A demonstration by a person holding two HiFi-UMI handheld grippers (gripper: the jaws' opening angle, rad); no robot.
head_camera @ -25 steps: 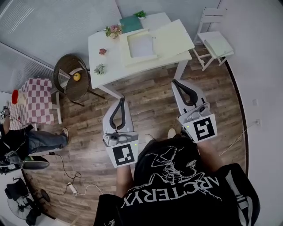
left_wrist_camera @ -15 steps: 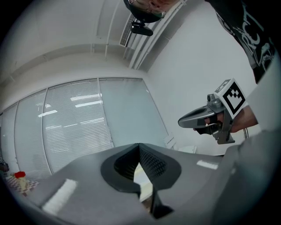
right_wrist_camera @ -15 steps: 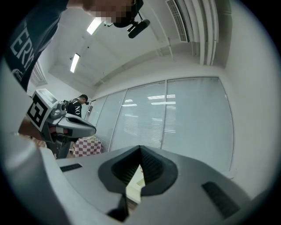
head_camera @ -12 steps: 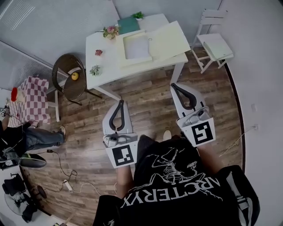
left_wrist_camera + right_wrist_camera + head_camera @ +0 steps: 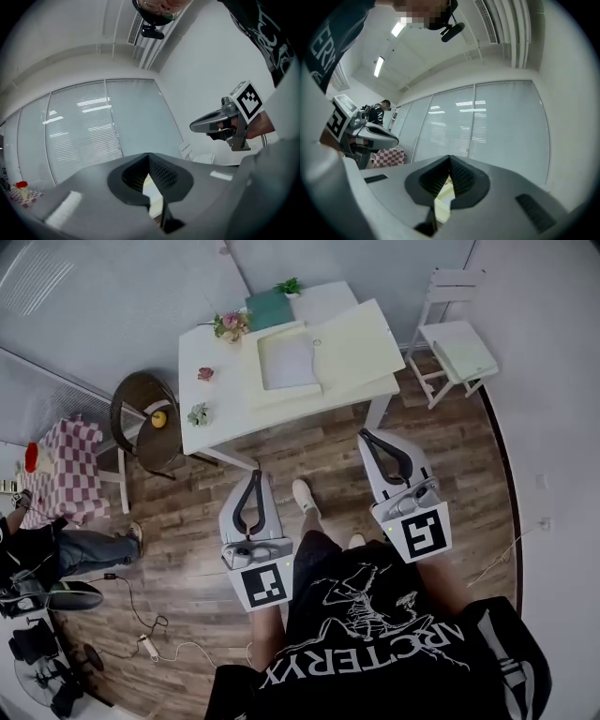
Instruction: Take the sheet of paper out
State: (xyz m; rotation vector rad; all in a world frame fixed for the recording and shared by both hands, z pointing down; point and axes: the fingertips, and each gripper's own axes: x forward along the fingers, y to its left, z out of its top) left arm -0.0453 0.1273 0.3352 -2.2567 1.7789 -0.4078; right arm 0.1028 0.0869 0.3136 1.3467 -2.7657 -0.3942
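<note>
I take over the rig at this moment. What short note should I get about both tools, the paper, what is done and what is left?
Left tool: shut, empty, held level over the floor, short of the white table.
Right tool: shut, empty, also level and short of the table.
Sheet of paper: lies inside the open pale yellow folder on the table, not gripped.
Done: folder is open.
Left: reach the table, grip the sheet, lift it out.
</note>
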